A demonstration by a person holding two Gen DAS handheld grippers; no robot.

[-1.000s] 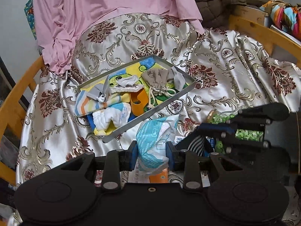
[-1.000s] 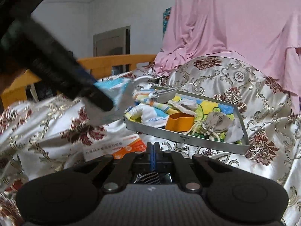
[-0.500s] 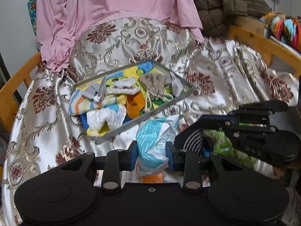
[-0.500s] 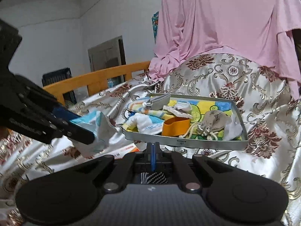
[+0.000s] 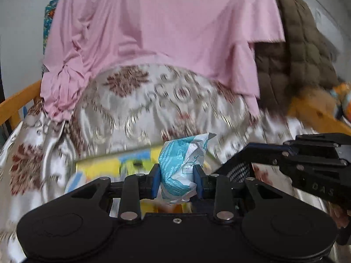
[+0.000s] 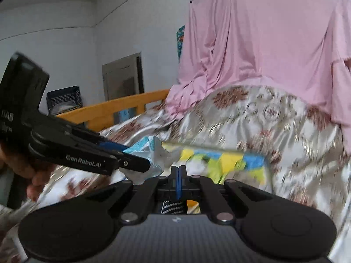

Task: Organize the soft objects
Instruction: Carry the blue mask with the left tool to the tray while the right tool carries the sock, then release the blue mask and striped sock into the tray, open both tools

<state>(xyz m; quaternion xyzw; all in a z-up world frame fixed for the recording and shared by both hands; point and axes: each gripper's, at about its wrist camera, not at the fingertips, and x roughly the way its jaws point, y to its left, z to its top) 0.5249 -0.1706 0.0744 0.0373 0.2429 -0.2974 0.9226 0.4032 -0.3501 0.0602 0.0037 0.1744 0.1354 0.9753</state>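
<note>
We see a broad silver satin bedspread with maroon and gold flower scrolls (image 5: 140, 100) filling both views, blurred by motion and rising into a mound at the back. A large pink pleated cloth (image 5: 166, 32) hangs over the top of that mound, and to its right in the left wrist view sits a brown quilted puffer jacket (image 5: 302, 52). An orange wooden bed rail (image 6: 114, 109) runs along the bed's edge, with a pale wall and a grey door (image 6: 122, 76) behind it. Low on the bedspread we make out a flat patch of yellow, blue and green patterned fabric (image 6: 221, 162), too smeared to tell more.

Our left gripper (image 5: 175, 180) has its blue pads clamped on a crumpled teal-and-white soft plastic packet (image 5: 183, 166), which stands up between them above the patterned patch. A hand (image 6: 33, 175) grips the tool's handle in the right wrist view.

Our right gripper (image 6: 178, 182) has its blue pads pressed together; a small black-and-white dotted fabric piece (image 6: 173, 207) hangs just beneath them, apparently pinched.
</note>
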